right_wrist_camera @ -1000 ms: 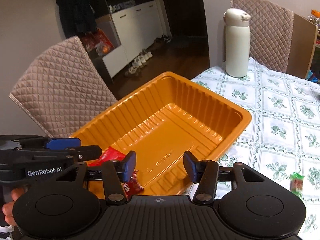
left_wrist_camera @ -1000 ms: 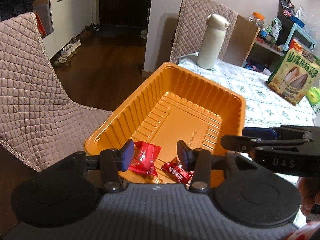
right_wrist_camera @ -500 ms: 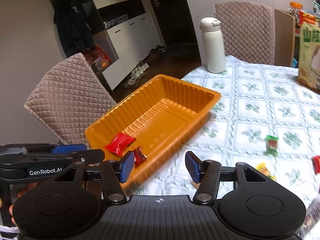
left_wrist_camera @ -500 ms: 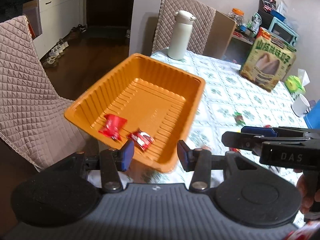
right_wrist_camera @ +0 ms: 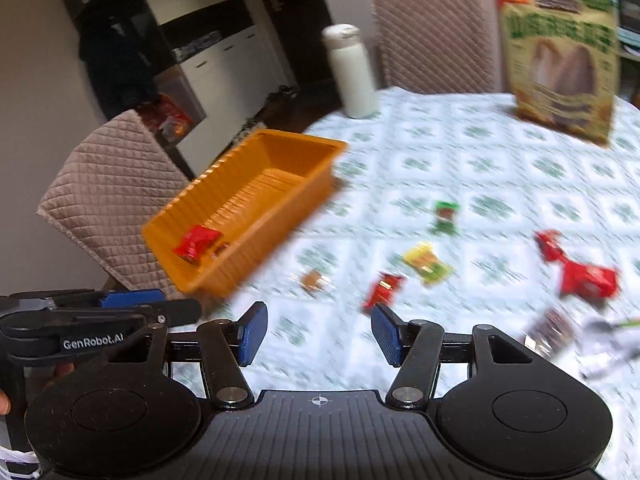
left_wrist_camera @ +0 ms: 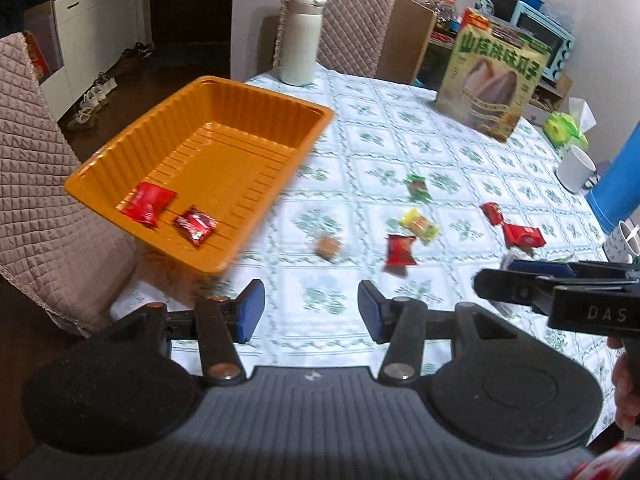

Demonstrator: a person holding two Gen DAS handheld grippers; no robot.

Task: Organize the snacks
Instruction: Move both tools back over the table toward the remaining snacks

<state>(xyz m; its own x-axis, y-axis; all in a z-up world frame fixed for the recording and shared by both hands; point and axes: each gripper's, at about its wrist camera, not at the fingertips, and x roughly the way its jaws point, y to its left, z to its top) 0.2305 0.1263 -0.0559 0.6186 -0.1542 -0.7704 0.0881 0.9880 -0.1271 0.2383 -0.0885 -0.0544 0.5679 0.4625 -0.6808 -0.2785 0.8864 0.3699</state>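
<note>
Pulling back from the orange tray (left_wrist_camera: 208, 160), both grippers' fingers empty, left gripper (left_wrist_camera: 311, 312) opening.

A: We see a ribbed orange plastic tray (left_wrist_camera: 256, 120), semi-glossy, holding two shiny red foil wrappers (left_wrist_camera: 149, 203).

B: And we note the quilted beige cloth chair cover (left_wrist_camera: 36, 216) (matt), plus a smooth printed floral tablecloth (left_wrist_camera: 384, 128).

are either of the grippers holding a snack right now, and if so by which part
Nothing is held. The left gripper, its fingers opening, and the right gripper have only tablecloth between them.
</note>
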